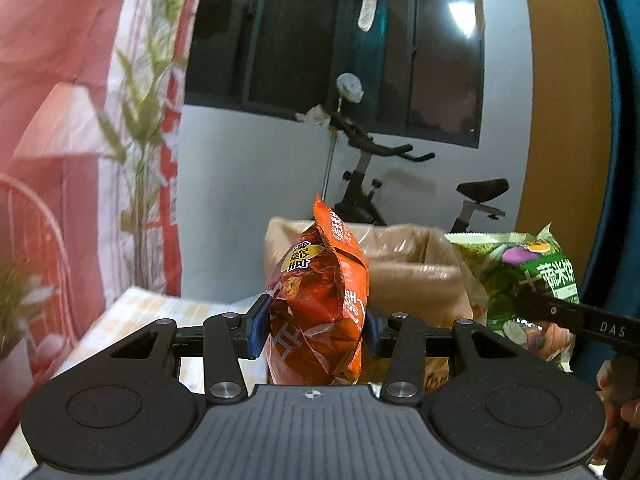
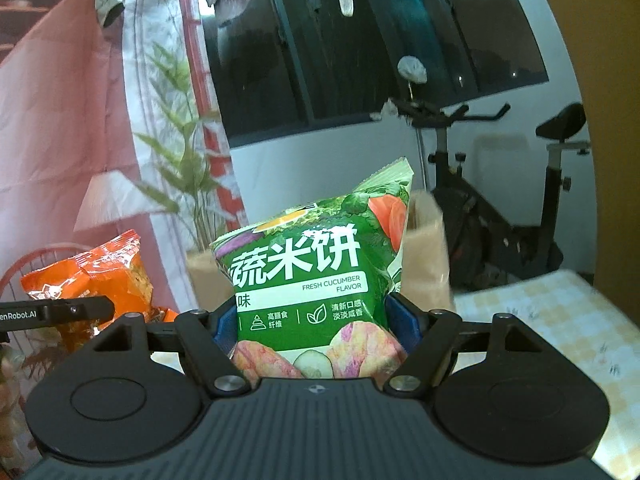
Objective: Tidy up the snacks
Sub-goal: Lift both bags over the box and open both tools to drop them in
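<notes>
Above the desk, with its pale checked cloth, two snack bags are held aloft, one in each set of tongs. In the left wrist view the left tongs are seen pinching the orange snack bag at its crumpled waist, blue pads pressed into the foil from nine and three o'clock. In the right wrist view the right tongs are seen clamped on the green rice-cracker bag, wider set, with the bag's lower half squeezed between the pads. A brown open box is seen just behind both bags, at twelve o'clock from the left tongs; it is judged to be the likely place for the snacks.

The step in hand is judged to be a carry toward that box. It is done well if both bags are lifted clear of the near rim before being brought over the opening. The two bags are near each other, the green one at three o'clock of the orange, so one should be lowered first to avoid a clash of tongs. Grip pressure should be kept steady, since puffed foil can slip or the contents be crushed. Release is best made low inside the box.
</notes>
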The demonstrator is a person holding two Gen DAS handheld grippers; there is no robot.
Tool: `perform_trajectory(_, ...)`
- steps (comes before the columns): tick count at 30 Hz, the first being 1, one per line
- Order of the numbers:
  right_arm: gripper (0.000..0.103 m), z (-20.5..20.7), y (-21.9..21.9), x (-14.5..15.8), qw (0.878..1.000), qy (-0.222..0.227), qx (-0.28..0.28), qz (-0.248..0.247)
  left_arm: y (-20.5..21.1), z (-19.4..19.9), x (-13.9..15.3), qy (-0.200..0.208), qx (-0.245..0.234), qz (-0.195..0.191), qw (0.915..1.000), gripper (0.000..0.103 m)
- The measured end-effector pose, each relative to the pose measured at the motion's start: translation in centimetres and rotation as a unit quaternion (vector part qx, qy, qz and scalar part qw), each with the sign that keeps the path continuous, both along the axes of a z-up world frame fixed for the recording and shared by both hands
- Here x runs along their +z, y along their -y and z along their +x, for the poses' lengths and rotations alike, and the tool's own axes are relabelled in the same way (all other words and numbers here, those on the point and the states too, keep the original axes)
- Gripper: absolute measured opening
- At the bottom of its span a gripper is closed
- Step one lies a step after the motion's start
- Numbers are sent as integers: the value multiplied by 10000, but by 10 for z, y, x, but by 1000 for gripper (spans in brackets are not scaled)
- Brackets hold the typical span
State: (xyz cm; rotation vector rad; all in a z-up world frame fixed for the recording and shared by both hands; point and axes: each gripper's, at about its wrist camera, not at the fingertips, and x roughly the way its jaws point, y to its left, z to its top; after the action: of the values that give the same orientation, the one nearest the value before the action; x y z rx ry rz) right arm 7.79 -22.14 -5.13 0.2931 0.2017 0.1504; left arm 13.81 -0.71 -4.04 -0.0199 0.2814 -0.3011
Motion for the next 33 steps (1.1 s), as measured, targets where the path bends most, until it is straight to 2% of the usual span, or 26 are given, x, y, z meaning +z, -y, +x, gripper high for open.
perform_trajectory(5, 76, 18, 14, 23, 9997, 211, -118, 34, 12, 23, 19, 81, -152, -116, 9998, 48)
perform_trajectory(13, 76, 67, 30, 55, 9985, 520, -153, 26, 27, 83, 46, 13, -265, -305, 9992, 48)
perform_trajectory(17, 76, 102, 30, 67, 9980, 610, -114, -135, 31, 126, 46, -248, -366, -628, 9970, 48)
perform_trajectory(19, 76, 120, 29, 70, 9978, 593, -133, -247, 35, 144, 41, -344, -340, -599, 9970, 48)
perform_trajectory(23, 76, 157, 22, 64, 9979, 355, -235, -494, 43, 171, 34, -479, -279, -492, 9972, 46)
perform_trajectory(30, 76, 200, 12, 45, 9979, -388, -152, -504, 52, 203, 28, -771, -300, -313, 9961, 46)
perform_trajectory(33, 76, 208, 8, 40, 9963, -676, -60, -528, 53, 214, 24, -952, -316, -274, 9946, 53)
